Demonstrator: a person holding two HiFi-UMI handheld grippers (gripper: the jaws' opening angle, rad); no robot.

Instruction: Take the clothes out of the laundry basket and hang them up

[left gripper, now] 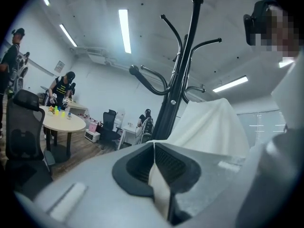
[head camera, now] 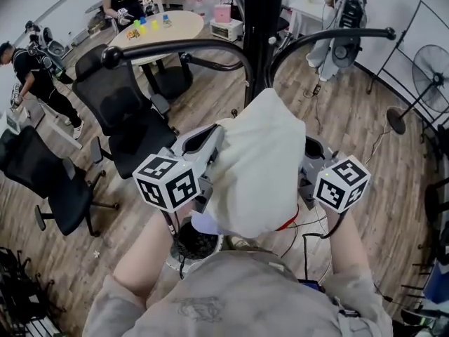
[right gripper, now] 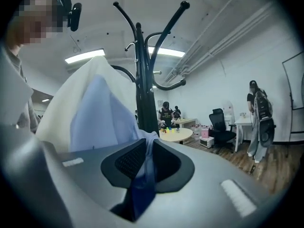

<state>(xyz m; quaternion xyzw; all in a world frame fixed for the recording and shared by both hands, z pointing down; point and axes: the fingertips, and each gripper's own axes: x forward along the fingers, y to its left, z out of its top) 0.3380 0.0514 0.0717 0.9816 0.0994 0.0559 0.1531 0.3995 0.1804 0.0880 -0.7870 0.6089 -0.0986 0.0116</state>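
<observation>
A cream garment (head camera: 256, 167) with a pale blue inner layer (right gripper: 102, 113) hangs between my two grippers, just in front of the black coat rack (head camera: 259, 34). My left gripper (head camera: 212, 142) is shut on a cream fold of it (left gripper: 159, 184). On the other side, my right gripper (head camera: 309, 156) is shut on a blue fold (right gripper: 142, 175). Both grippers point about level toward the rack's pole (left gripper: 183, 75) (right gripper: 142, 80), whose curved hooks spread above the garment. A round basket (head camera: 196, 243) with a dark inside shows partly below the garment, by my body.
Two black office chairs (head camera: 126, 111) (head camera: 49, 181) stand to the left. A round table (head camera: 165, 30) with small coloured things is beyond them, with people near it. Another person (head camera: 344, 20) stands at the back right, and a floor fan (head camera: 431, 69) is at the far right.
</observation>
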